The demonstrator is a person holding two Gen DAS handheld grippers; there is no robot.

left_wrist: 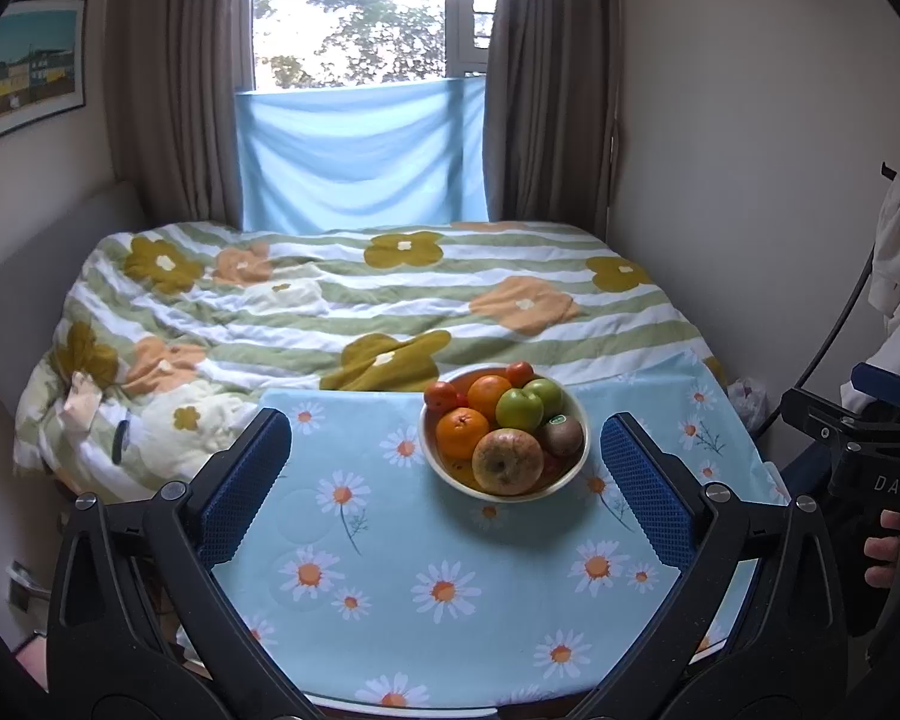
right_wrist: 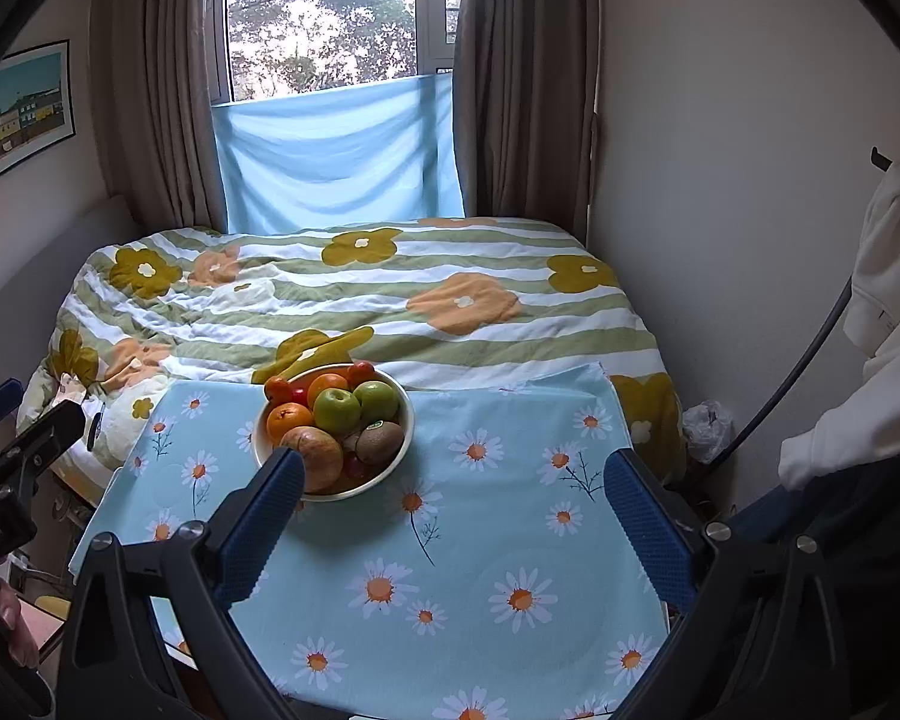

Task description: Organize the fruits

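A white bowl point(left_wrist: 577, 463) full of fruit stands at the far side of a table with a light blue daisy cloth point(left_wrist: 450, 588). It holds oranges point(left_wrist: 462, 432), green apples point(left_wrist: 519, 409), a brownish apple point(left_wrist: 507, 461), a kiwi point(left_wrist: 563, 435) and small red fruits point(left_wrist: 441, 396). My left gripper point(left_wrist: 447, 450) is open and empty, its blue pads on either side of the bowl but short of it. In the right wrist view the bowl point(right_wrist: 405, 429) sits left of centre. My right gripper point(right_wrist: 455, 495) is open and empty, its left finger point(right_wrist: 264, 516) overlapping the bowl's near rim.
Behind the table lies a bed with a flowered, striped quilt point(left_wrist: 342, 306), then a window with brown curtains point(left_wrist: 546, 78). White clothing point(right_wrist: 888, 312) hangs on the right wall. The other gripper shows at the right edge of the left wrist view point(left_wrist: 864, 450).
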